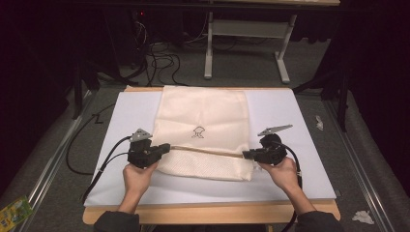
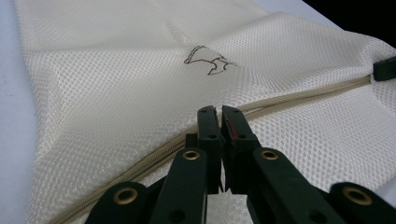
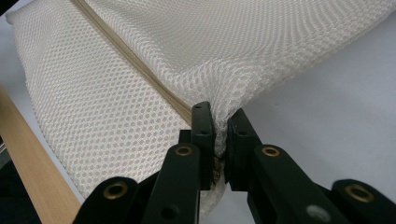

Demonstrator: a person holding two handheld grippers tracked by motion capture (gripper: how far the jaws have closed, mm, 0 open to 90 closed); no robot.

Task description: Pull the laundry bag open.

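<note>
Cream mesh zip bag flat on white table sheet, zipper taut.

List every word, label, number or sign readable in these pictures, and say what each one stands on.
No readable words or numbers anywhere.
Mesh laundry bag: a small dark outline emblem, a drawing, no letters.
Green packet on the floor at the lower left of the high view: printing too small and blurred to read.

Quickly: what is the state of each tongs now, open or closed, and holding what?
Left tongs: closed on the zipper of the cream mesh laundry bag.
Right tongs: closed on the mesh bag's end.
</note>
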